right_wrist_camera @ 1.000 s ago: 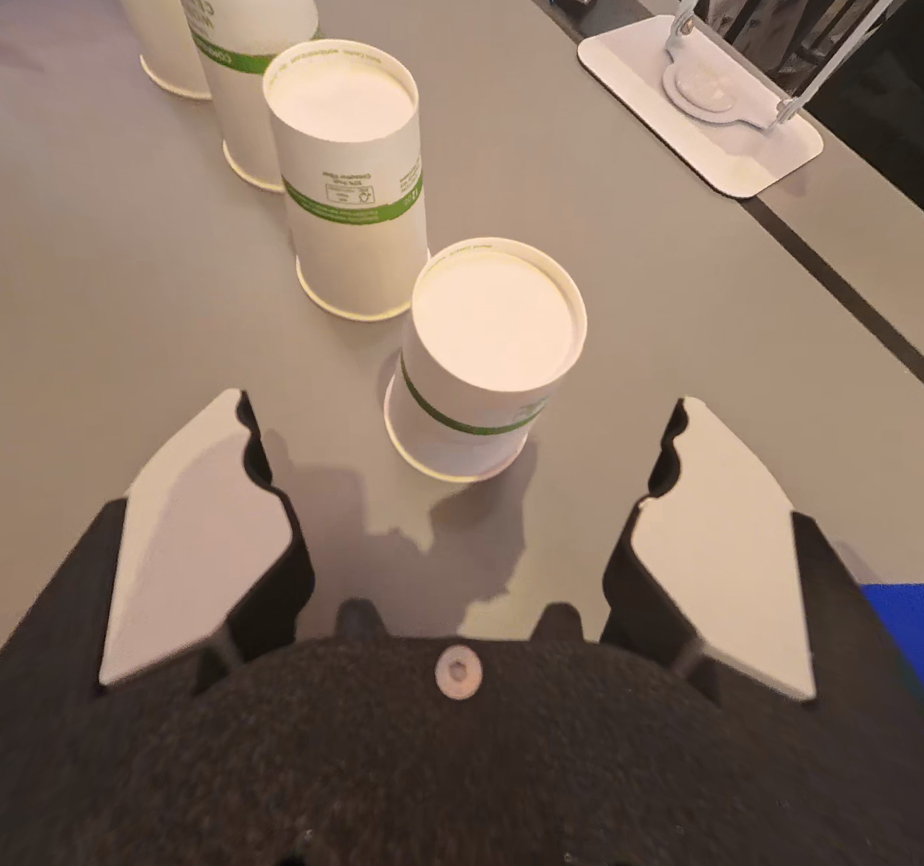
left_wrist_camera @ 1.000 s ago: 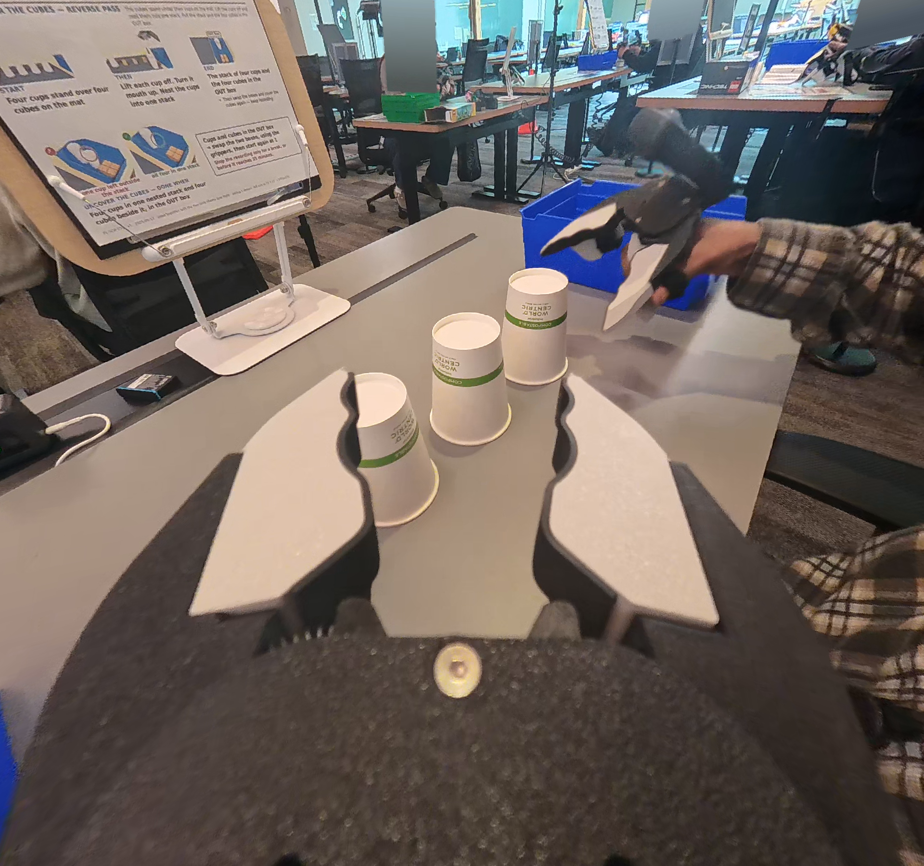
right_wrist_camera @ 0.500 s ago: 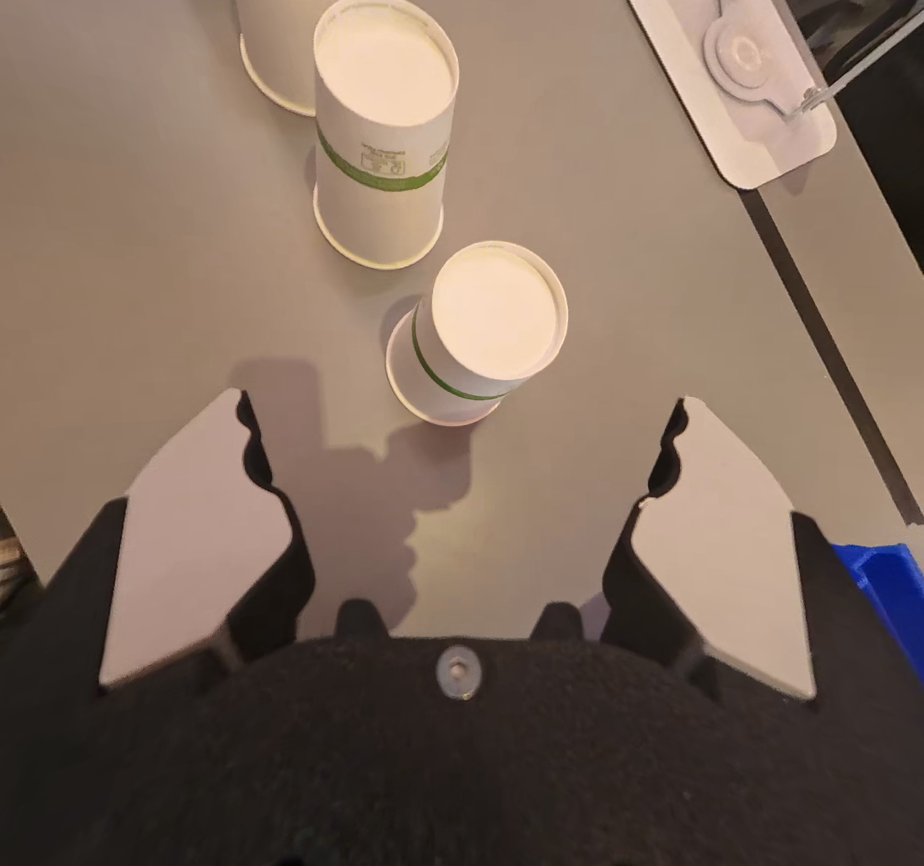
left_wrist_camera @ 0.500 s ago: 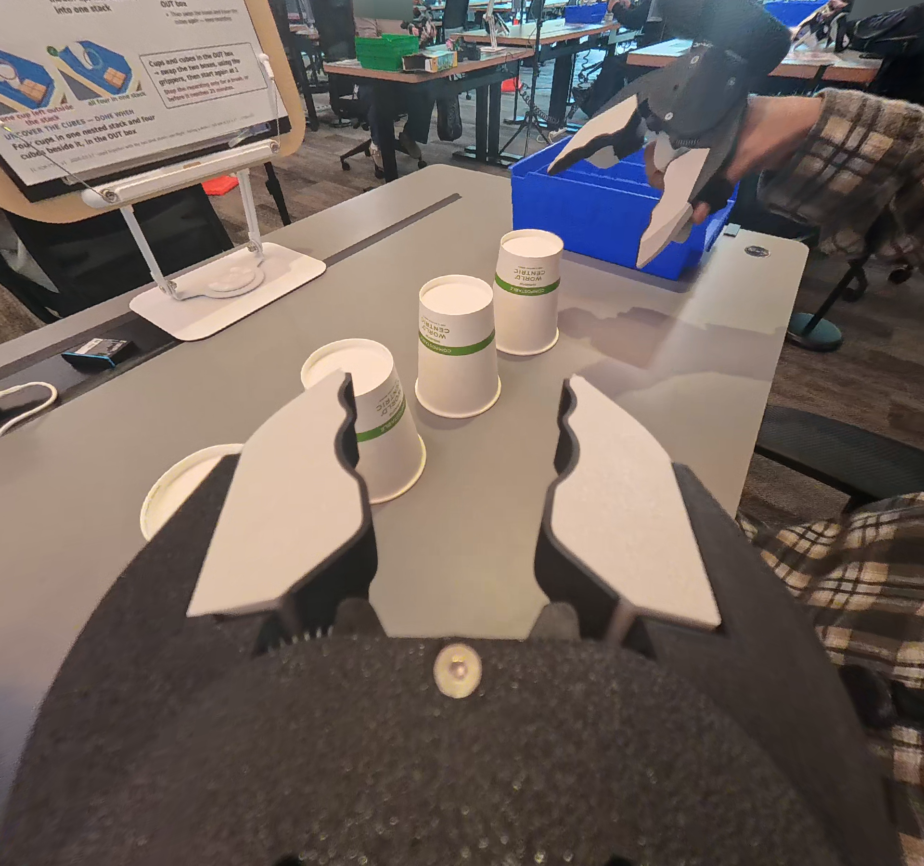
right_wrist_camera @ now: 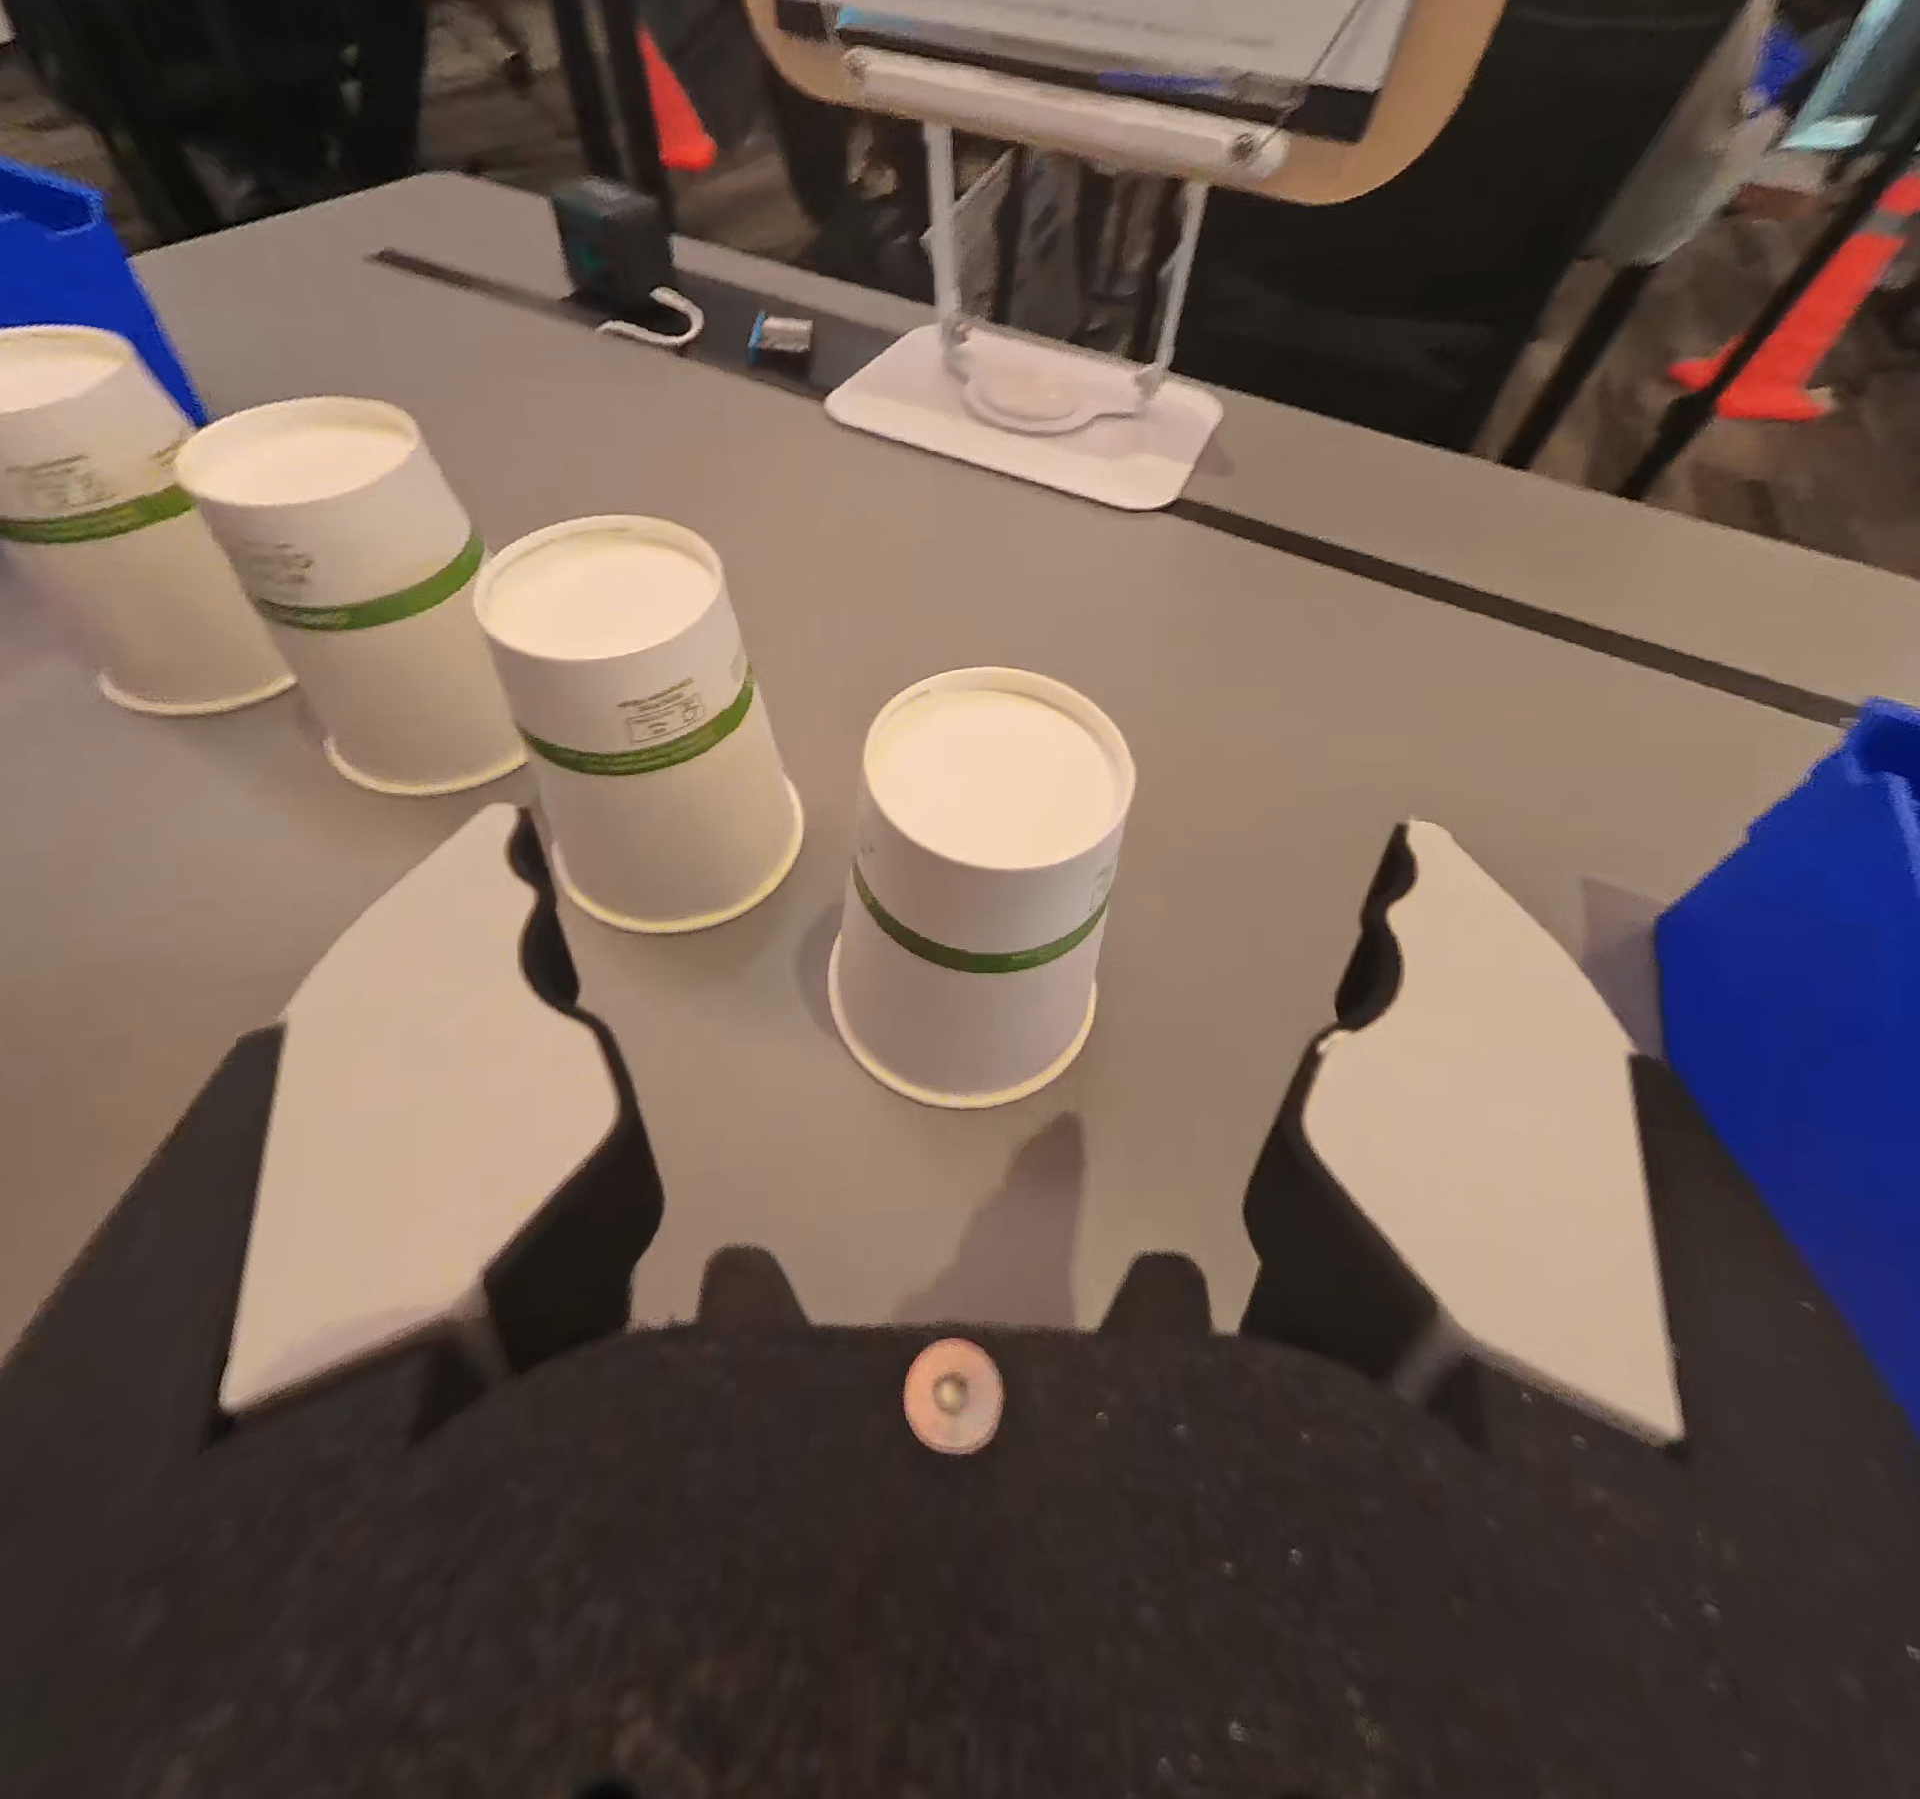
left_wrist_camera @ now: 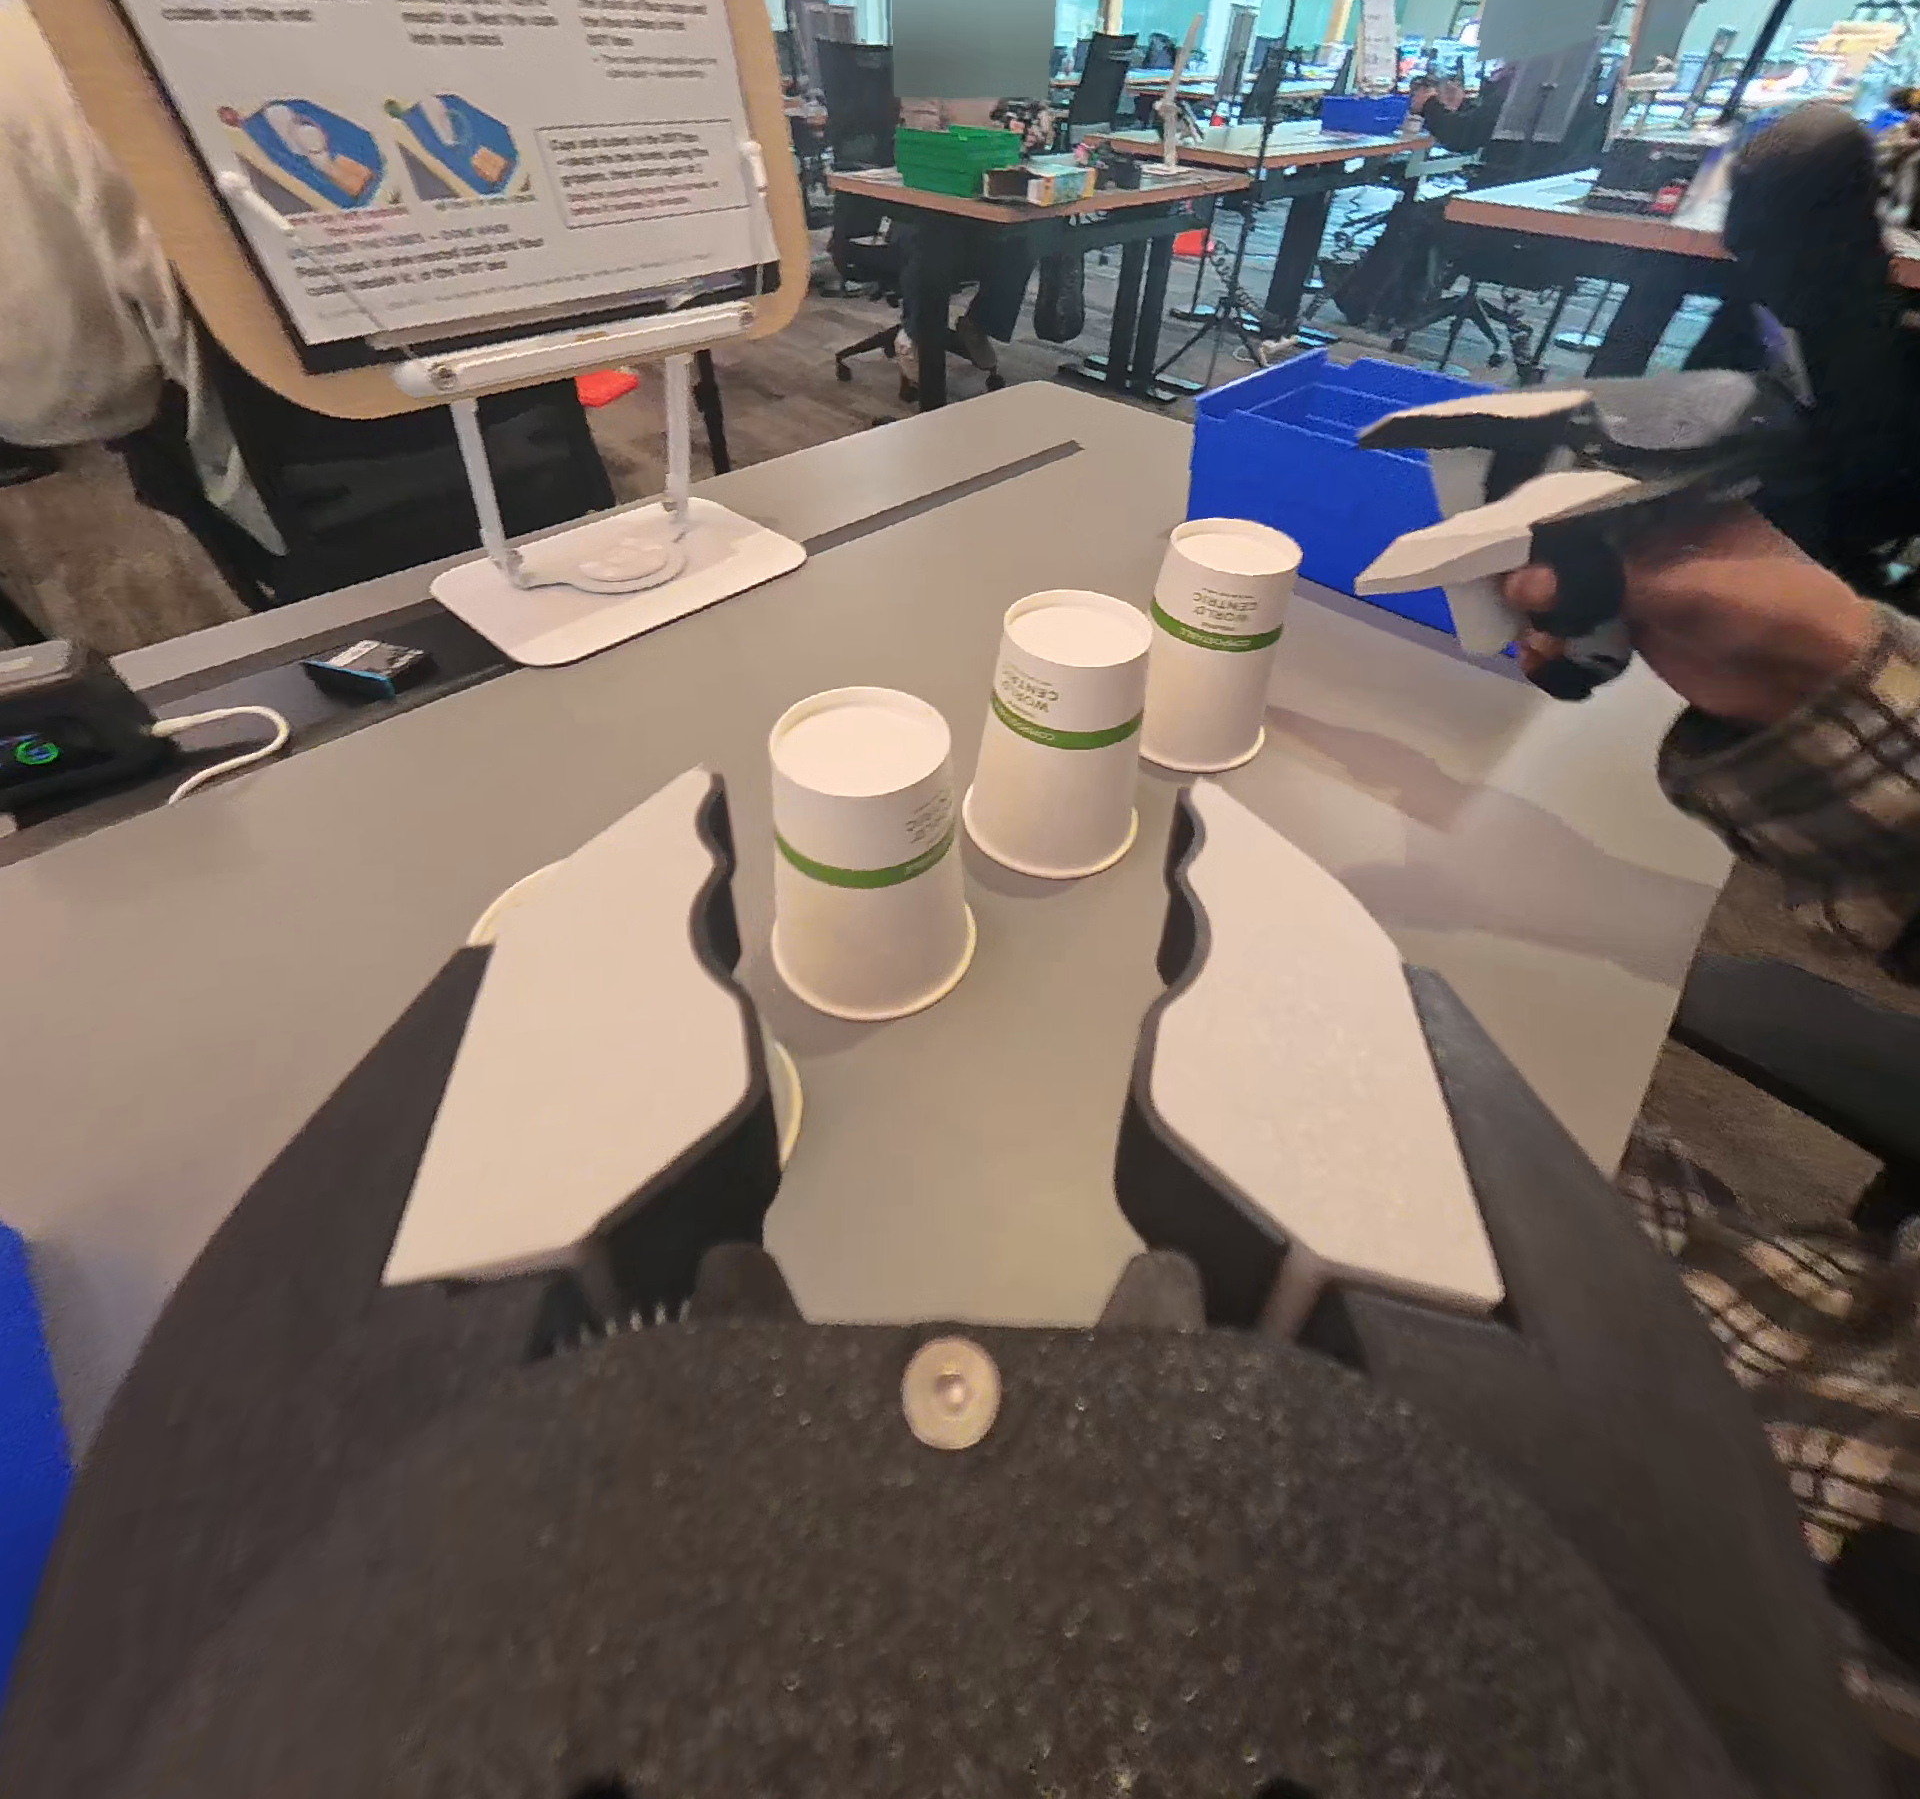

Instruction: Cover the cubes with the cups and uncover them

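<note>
On the smooth grey counter [right_wrist_camera: 1039, 544], four tapered white paper cups [right_wrist_camera: 982, 882] with green bands are stood mouth-down in a row, the cubes being hidden from sight. The left gripper [left_wrist_camera: 945, 856] is held spread just behind the row's near end. The right gripper [right_wrist_camera: 961, 908], its flat pale fingers [right_wrist_camera: 436, 1053] notched at the tips, is spread wide around the end cup without touching it.
</note>
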### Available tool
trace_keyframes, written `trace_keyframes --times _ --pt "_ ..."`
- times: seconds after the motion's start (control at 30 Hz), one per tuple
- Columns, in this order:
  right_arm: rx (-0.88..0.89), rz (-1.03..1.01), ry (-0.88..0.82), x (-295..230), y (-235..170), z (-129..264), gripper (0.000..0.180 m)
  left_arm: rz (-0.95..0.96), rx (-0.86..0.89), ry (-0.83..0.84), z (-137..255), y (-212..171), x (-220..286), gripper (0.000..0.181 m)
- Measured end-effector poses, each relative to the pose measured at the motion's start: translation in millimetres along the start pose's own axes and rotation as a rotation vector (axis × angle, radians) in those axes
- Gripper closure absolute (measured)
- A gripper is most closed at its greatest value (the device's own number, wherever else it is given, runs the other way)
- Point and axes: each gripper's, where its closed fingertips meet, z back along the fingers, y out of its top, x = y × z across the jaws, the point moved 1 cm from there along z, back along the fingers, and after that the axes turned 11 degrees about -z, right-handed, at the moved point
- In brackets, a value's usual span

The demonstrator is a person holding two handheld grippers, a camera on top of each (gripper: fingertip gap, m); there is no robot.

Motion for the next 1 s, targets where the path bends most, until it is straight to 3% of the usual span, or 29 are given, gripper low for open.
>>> trace_keyframes --times 0.2,0.53,1.0 --pt "0.044 -0.025 -0.068 3.2 -8.7 5.8 0.043 0.078 0.028 0.056 -3.7 -2.9 -16.0 0.101" --pt "0.02 -0.062 -0.024 5.1 -20.9 -12.2 0.051 0.073 0.009 0.027 -7.5 -10.5 -13.8 0.101" --pt "-0.37 0.084 0.093 12.4 -30.2 -52.7 0.059 0.07 0.007 -0.018 -10.1 -11.6 -13.8 0.102"
